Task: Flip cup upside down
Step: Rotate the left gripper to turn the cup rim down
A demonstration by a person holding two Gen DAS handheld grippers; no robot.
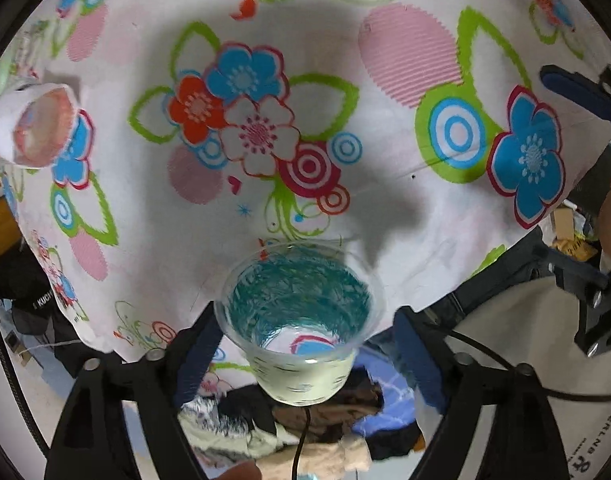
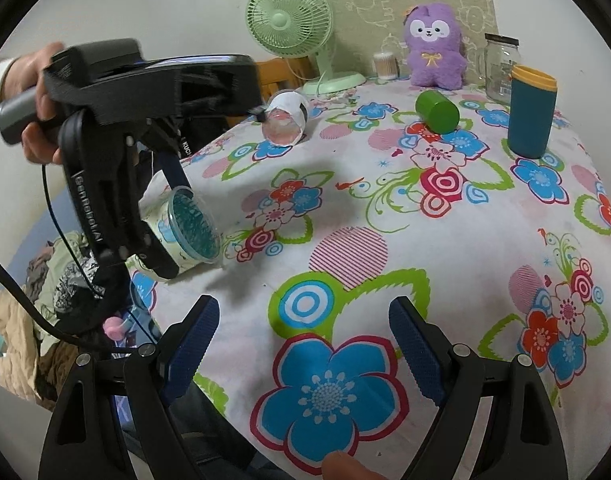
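Between your left gripper's (image 1: 305, 356) spread fingers, the cup (image 1: 303, 328) tilts, mouth facing away; your right gripper (image 2: 305, 344), also spread, holds nothing.

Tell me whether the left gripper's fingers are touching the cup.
Cannot tell. In the left wrist view the cup sits between the fingers, with a gap on the right side; the right wrist view suggests a grip but hides the contact.

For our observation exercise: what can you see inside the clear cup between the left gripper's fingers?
Inside the clear cup, teal scribble-like markings cover the wall, and the floral tablecloth shows through its base. No contents are visible. The cup's outer underside is hidden.
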